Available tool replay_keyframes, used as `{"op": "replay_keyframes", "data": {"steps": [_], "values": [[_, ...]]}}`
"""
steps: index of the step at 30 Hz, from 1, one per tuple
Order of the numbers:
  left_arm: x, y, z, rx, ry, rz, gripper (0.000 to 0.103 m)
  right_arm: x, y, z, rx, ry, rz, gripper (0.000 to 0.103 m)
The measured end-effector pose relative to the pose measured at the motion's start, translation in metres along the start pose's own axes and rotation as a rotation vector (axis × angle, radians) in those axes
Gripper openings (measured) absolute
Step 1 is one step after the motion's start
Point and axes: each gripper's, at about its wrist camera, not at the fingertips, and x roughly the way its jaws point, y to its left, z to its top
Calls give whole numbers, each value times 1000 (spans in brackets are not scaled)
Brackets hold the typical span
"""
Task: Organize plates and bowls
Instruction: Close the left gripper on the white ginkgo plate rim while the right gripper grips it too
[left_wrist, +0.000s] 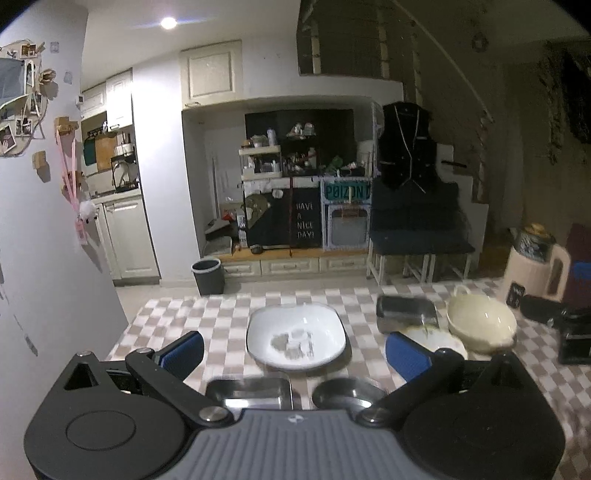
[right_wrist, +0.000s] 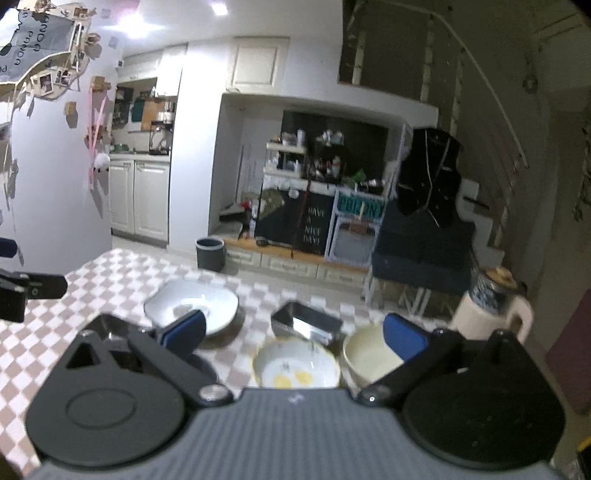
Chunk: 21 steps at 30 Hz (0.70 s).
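Your left gripper (left_wrist: 295, 354) hangs spread wide above the white oval ceramic dish (left_wrist: 296, 338) on the checked tablecloth (left_wrist: 207, 325), holding nothing. Your right gripper (right_wrist: 295, 330) is just as wide and empty — below it sit the small yellow-spotted white bowl (right_wrist: 295, 367), the cream round bowl (right_wrist: 369, 356) and the steel rectangular tin (right_wrist: 306, 323).

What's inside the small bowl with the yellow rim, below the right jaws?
Inside the small bowl: two yellow patches on the white bottom and a faint print on the wall. Whether they are food or a painted pattern can't be told. Its near edge is hidden behind the gripper body.
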Motion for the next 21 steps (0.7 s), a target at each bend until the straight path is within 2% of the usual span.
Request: {"op": "replay_keyframes", "data": {"steps": [11,17,21], "values": [[82,19,46,18,-11,-19,103,94,18,51,-8,-26,26,103],[140,40,53,-26,-4,15,103,152,32,57,40,-11,96,103],[184,60,49,-86,36,24,103,198,40,53,54,41,118,103]]}}
